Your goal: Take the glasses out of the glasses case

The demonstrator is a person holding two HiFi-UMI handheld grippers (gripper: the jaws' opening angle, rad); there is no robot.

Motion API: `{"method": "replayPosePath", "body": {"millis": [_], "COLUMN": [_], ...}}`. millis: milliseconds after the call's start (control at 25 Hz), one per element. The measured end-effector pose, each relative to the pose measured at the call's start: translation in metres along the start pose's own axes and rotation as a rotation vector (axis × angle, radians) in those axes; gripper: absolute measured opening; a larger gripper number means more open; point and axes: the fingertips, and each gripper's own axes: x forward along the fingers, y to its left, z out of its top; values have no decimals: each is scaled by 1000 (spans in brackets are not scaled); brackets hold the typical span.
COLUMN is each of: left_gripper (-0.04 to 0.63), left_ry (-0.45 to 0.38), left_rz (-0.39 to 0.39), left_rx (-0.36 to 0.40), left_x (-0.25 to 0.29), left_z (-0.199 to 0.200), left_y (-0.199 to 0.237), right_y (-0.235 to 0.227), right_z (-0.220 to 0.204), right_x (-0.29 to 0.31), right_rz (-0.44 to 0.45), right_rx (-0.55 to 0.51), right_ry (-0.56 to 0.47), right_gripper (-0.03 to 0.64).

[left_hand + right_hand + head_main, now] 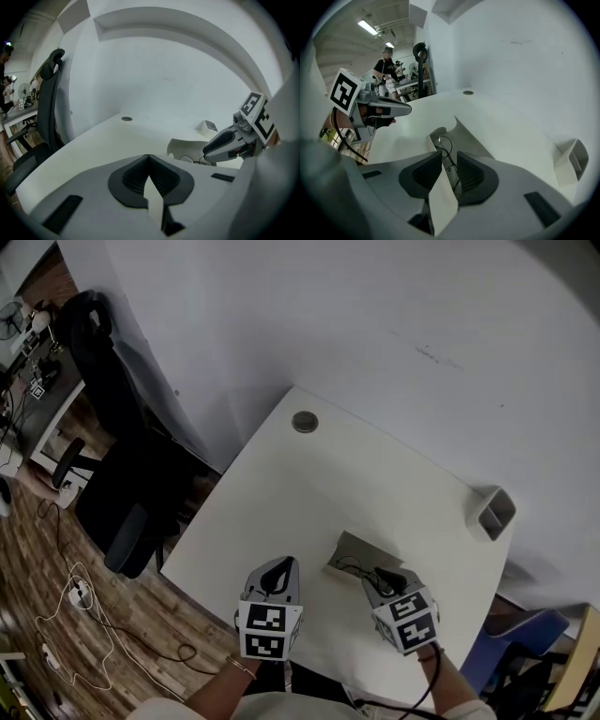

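Note:
An open grey glasses case (361,547) lies on the white table (281,493), near its front edge. Thin black wire glasses (353,568) lie in it. My right gripper (375,574) is at the case's near end, its jaws closed to a narrow gap around the glasses' frame (445,152); the case (464,136) lies just beyond. My left gripper (279,568) hovers left of the case, shut and holding nothing. From the left gripper view the case (185,145) and the right gripper (207,153) are at the right.
A small white open box (492,512) stands at the table's far right corner. A round cable grommet (305,422) sits near the far edge. A black office chair (112,409) stands left of the table, with cables (75,596) on the wooden floor.

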Motion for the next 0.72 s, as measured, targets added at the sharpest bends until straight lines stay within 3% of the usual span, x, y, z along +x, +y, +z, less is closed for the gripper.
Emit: {"method": "replayPosePath", "body": {"millis": [160, 720], "left_gripper": [6, 6], "left_ry": [10, 39], "left_rz": [7, 34], "left_rx": [-3, -29], "left_x": [0, 6], "left_z": [-3, -10], "left_y": [2, 16], "right_y": [0, 6], "right_z": [0, -15], "right_x": [9, 27], "right_rz": [20, 109], "right_rx": [-92, -255], "right_ry": [36, 200], "right_gripper": [114, 86]}}
